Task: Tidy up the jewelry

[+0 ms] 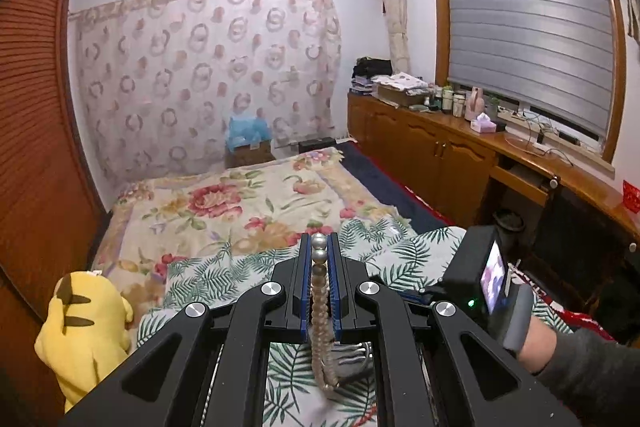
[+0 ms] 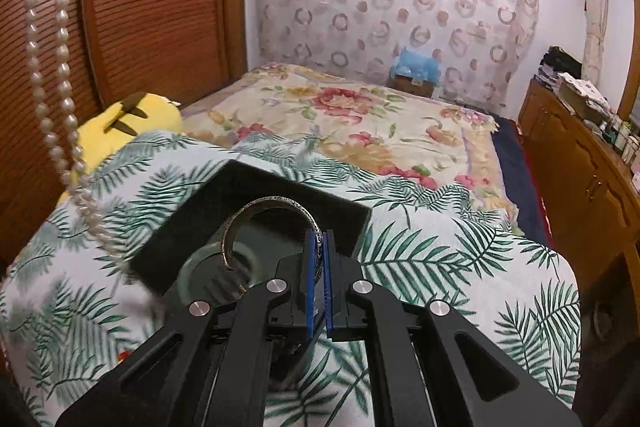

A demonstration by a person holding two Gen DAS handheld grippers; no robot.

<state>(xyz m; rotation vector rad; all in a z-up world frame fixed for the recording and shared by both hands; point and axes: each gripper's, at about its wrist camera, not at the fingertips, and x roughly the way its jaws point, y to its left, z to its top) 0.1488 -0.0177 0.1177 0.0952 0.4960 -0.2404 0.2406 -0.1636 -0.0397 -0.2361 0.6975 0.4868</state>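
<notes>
My left gripper (image 1: pixel 319 241) is shut on a pearl necklace (image 1: pixel 320 291), held up in the air; its strands hang down between the fingers. The same necklace (image 2: pixel 60 75) hangs at the left of the right wrist view, its lower end touching the leaf-print quilt (image 2: pixel 440 259). My right gripper (image 2: pixel 319 235) is shut on a silver open bangle (image 2: pixel 256 215), held just above a black jewelry box (image 2: pixel 192 219) that lies on the quilt. A round glassy dish (image 2: pixel 208 267) sits under the bangle.
A yellow plush toy (image 1: pixel 84 323) lies at the left by the wooden wardrobe (image 1: pixel 32 131). The floral bedspread (image 1: pixel 240 203) stretches ahead. A wooden sideboard (image 1: pixel 440 147) with bottles runs along the right under the window. The right gripper's body (image 1: pixel 480 267) is close at the right.
</notes>
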